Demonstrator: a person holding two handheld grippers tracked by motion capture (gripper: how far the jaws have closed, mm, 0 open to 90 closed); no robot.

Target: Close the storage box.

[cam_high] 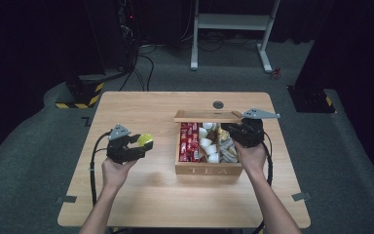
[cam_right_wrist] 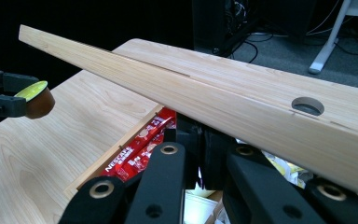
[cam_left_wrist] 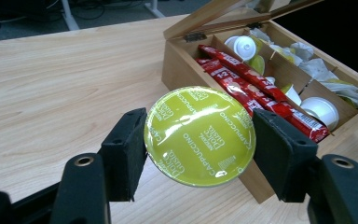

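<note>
My left gripper (cam_high: pixel 141 145) (cam_left_wrist: pixel 199 140) is shut on a round yellow-green cappuccino capsule (cam_high: pixel 145 139) (cam_left_wrist: pixel 199 135), held above the table left of the wooden tea box (cam_high: pixel 208 169) (cam_left_wrist: pixel 177 70). The capsule (cam_right_wrist: pixel 35 95) shows again at the left edge of the right gripper view. The box lid (cam_high: pixel 207 116) (cam_right_wrist: pixel 214 98) is raised. At its right end, over the box, my right gripper (cam_high: pixel 233 130) (cam_right_wrist: pixel 204 135) has its jaws close together against the lid edge, with their tips hidden behind it. Red stick packets (cam_high: pixel 189 141) (cam_left_wrist: pixel 251 86) fill the box's left compartment.
White cups (cam_high: pixel 207 144) (cam_left_wrist: pixel 244 46) and pale sachets (cam_high: pixel 226 148) fill the box's other compartments. A cable hole (cam_high: pixel 218 104) (cam_right_wrist: pixel 307 106) lies in the table behind the box. Bare tabletop (cam_high: pixel 141 195) spreads left and in front. A white desk frame (cam_high: pixel 229 22) stands beyond the table.
</note>
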